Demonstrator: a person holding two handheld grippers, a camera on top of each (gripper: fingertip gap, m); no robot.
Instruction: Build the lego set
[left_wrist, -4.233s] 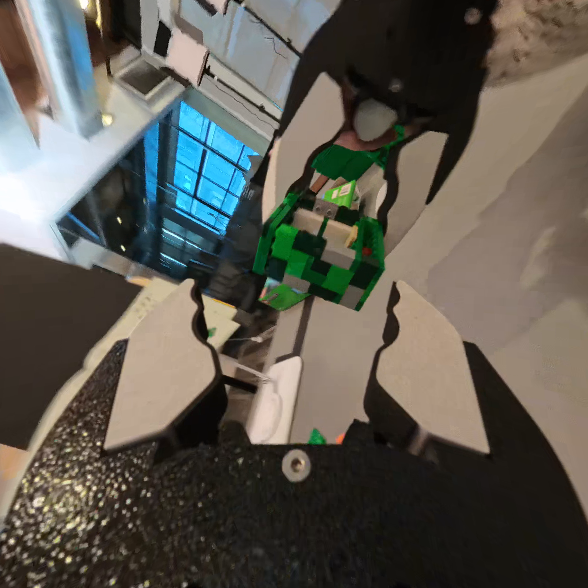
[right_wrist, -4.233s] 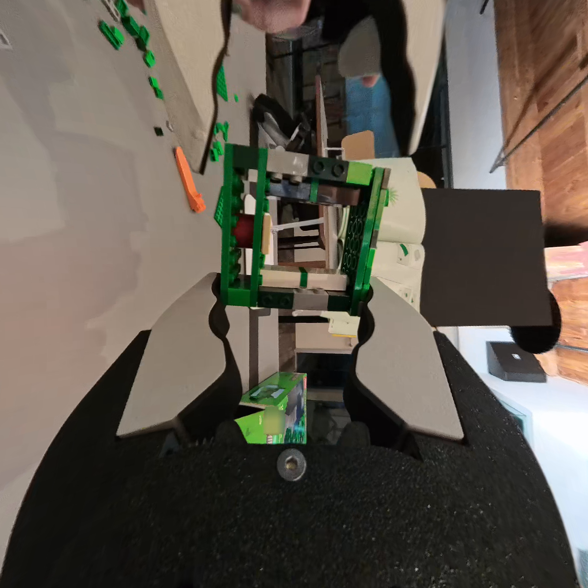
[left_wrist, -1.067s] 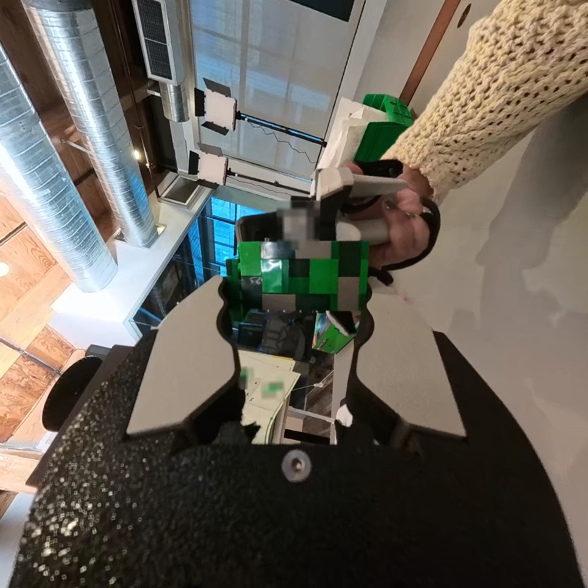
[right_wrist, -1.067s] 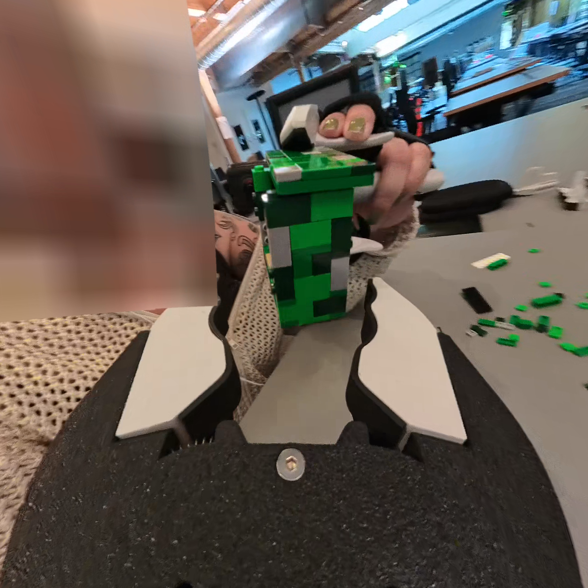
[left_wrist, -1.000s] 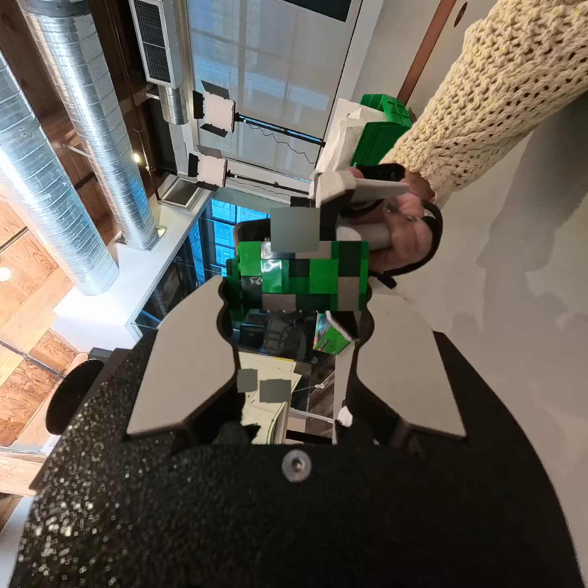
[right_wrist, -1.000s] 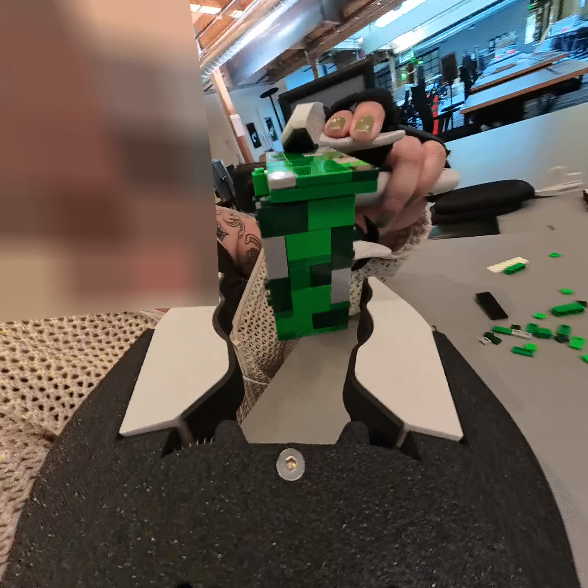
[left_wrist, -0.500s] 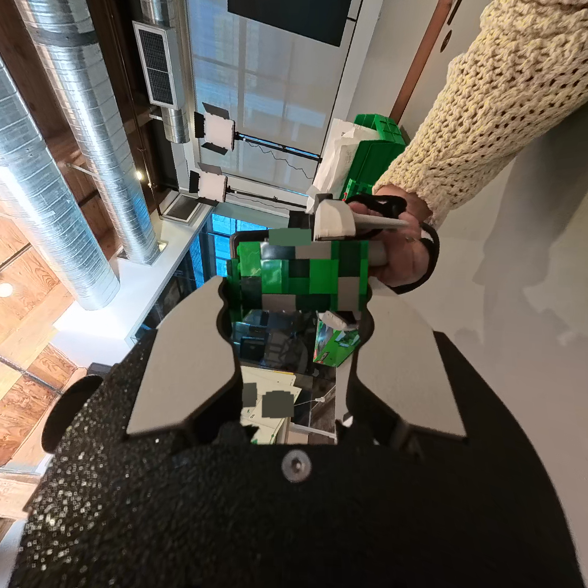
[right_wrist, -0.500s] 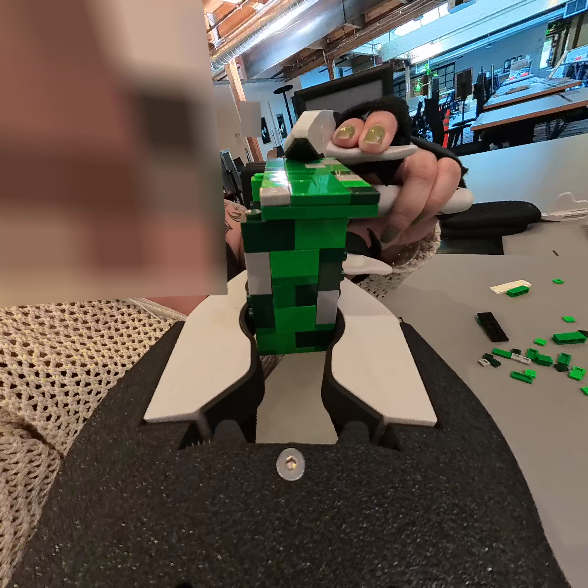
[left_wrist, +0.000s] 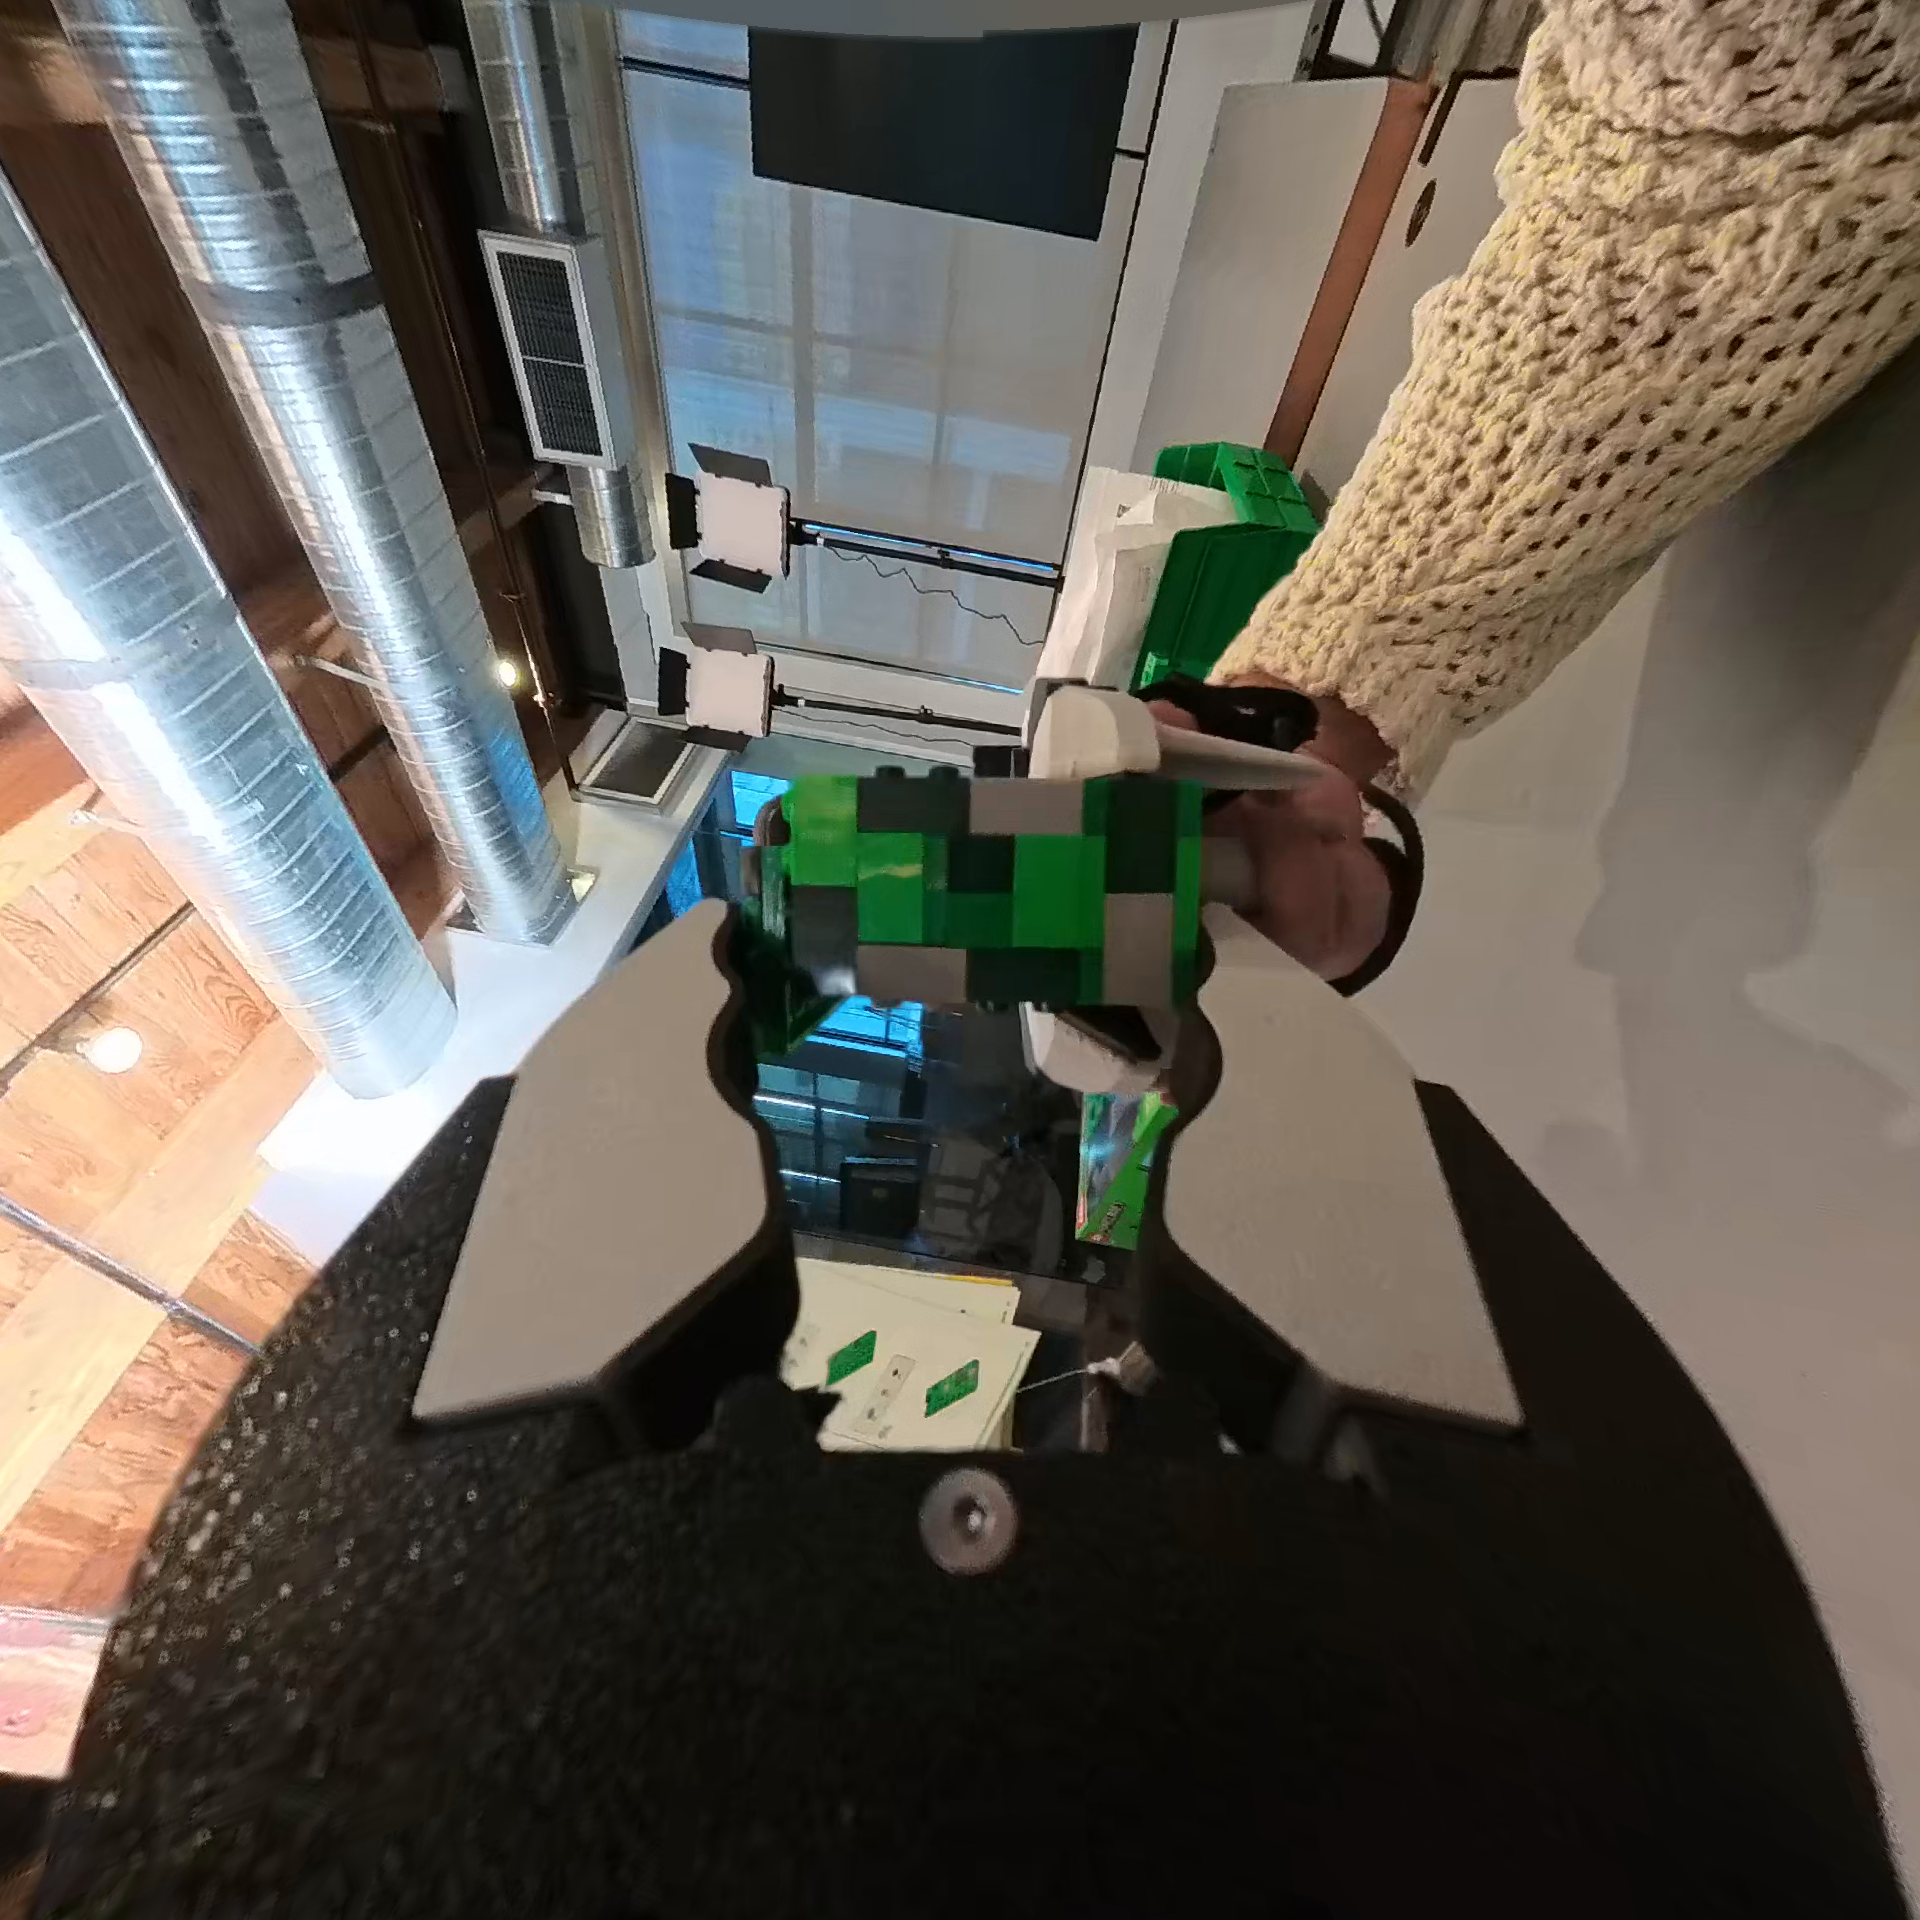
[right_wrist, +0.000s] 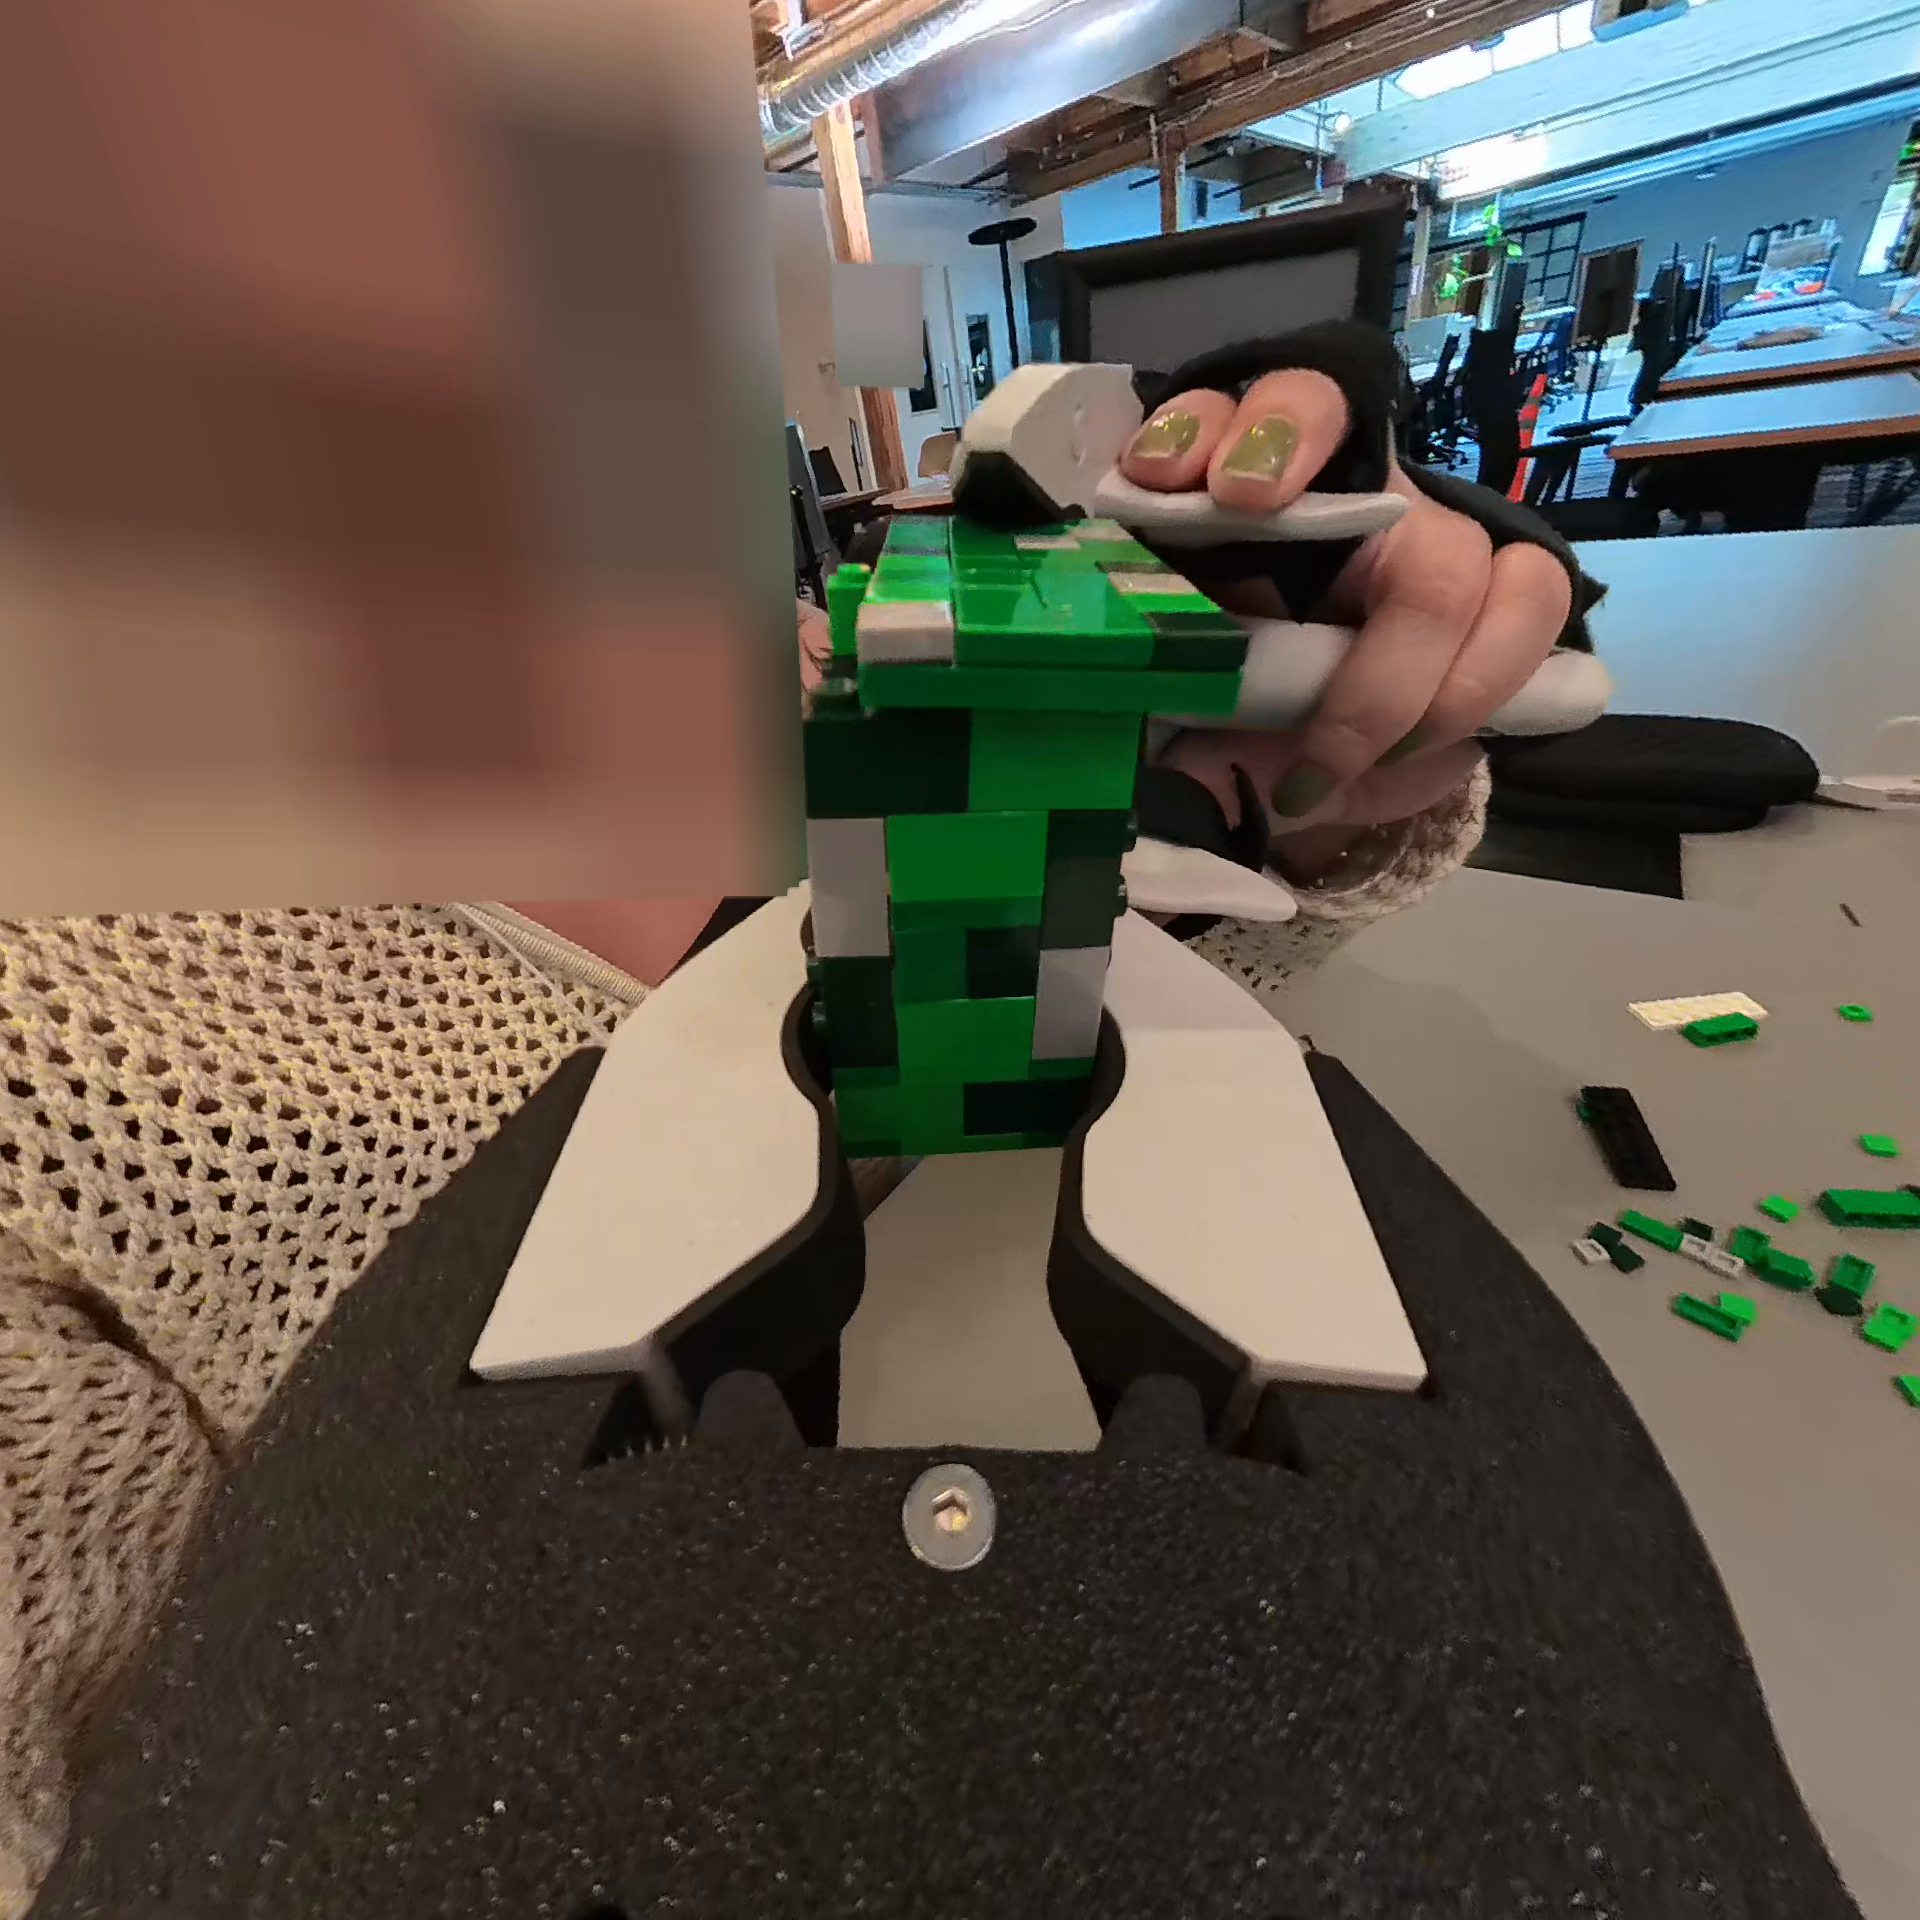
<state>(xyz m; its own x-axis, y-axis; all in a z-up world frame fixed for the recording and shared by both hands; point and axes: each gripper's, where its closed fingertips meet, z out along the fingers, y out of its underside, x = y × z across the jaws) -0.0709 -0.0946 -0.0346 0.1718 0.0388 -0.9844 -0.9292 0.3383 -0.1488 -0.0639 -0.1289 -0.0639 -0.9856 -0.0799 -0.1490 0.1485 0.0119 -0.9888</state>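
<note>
Right wrist view shows the lego tower (right_wrist: 966, 914), a blocky column of glossy bright green, dark green and pale grey bricks capped by a wider flat slab of smooth tiles. The right gripper (right_wrist: 961, 1049) has its two white, curved fingers closed against the tower's lower sides, and the tower stands upright between them, above the matte grey table (right_wrist: 1558, 1403). At the tower's cap, the left gripper (right_wrist: 1049, 499) presses its white and black tip onto the top tiles, gripped by a hand (right_wrist: 1382, 644) in a cream open-knit sleeve. To the right of the tower, small loose bricks (right_wrist: 1766, 1247) in green, black and white lie scattered on the table.

Left wrist view shows the same tower (left_wrist: 987, 894) lying sideways across the frame between the left gripper's (left_wrist: 961, 977) grey finger plates, which stand wide apart; whether they touch it cannot be told. Corrugated silver ducts (left_wrist: 260, 675) run left of the tower.
</note>
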